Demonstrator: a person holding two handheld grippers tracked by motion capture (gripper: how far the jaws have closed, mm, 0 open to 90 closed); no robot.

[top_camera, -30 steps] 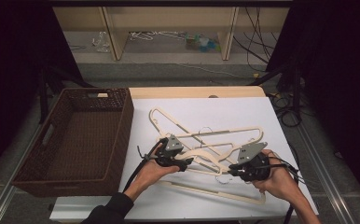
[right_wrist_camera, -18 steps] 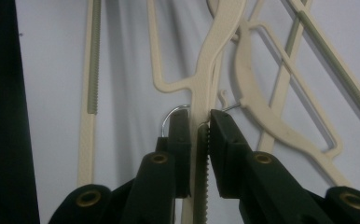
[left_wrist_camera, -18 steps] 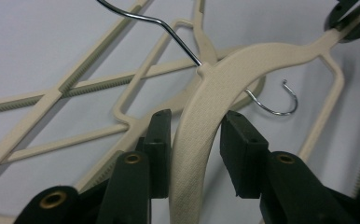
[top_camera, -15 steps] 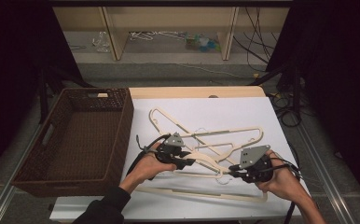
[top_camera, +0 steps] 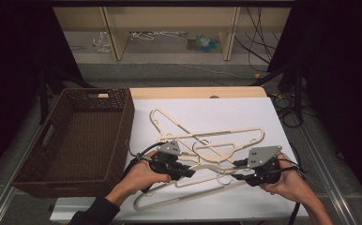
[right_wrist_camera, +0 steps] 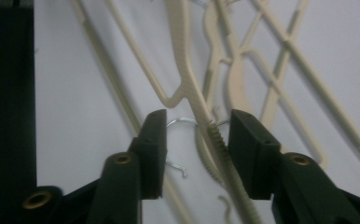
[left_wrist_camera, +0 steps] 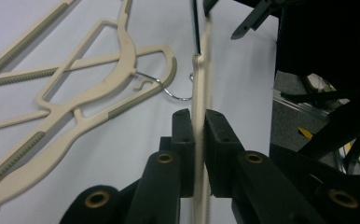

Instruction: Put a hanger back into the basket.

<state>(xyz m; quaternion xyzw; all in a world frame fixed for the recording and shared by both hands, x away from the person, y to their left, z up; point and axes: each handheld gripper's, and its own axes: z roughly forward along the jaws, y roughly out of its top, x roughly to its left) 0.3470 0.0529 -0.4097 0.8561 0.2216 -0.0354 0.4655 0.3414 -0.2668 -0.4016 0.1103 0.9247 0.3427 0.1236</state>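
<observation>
A white table top is standing under bright light while the room around it is lying in darkness. Beyond its far edge a grey floor is running to a low wooden shelf unit, with black cables trailing down at the right. Metal rails are edging the table's near sides.

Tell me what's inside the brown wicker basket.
Nothing visible: the basket shows a bare woven floor, with every cream hanger still out on the white table. Its near wall hides the strip of floor just behind it, so that part stays unchecked.
</observation>
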